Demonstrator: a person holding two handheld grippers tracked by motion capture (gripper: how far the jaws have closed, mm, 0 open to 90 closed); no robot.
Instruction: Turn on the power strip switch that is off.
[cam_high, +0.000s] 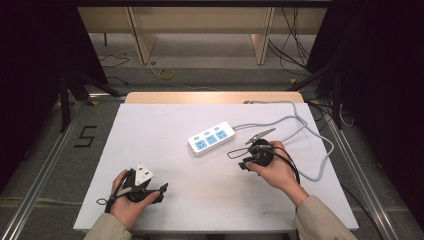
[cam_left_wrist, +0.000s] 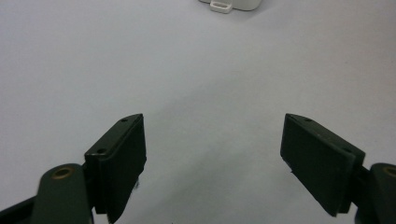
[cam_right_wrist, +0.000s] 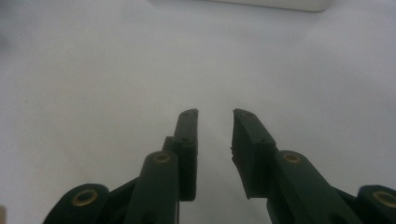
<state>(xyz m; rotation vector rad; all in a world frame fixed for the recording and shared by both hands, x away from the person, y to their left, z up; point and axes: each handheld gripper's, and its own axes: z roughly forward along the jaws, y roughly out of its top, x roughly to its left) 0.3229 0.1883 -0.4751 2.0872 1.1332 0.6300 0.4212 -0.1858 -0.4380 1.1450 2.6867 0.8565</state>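
1. High view: a white tabletop (cam_high: 165, 150) carries a white power strip (cam_high: 212, 138) with three blue sockets just right of the frame's centre, lying at a slant. Its grey cable (cam_high: 305, 130) leaves the right end and loops across the right part of the tabletop. The left gripper (cam_high: 159, 192) sits at lower left, held in the person's left hand (cam_high: 125, 202), with a grey three-cornered plate on top. The right gripper (cam_high: 239, 159) sits right of centre, just below the strip's right end, held in the right hand (cam_high: 277, 172).

2. Left gripper view: the left gripper (cam_left_wrist: 212, 154) has its jaws spread wide over bare tabletop (cam_left_wrist: 196, 70), nothing between them. An end of the power strip (cam_left_wrist: 231, 4) shows at the top edge, well apart.

3. Right gripper view: the right gripper (cam_right_wrist: 215, 116) has its jaws close together with a narrow gap, holding nothing. The power strip (cam_right_wrist: 280, 3) runs along the top edge, beyond the tips.
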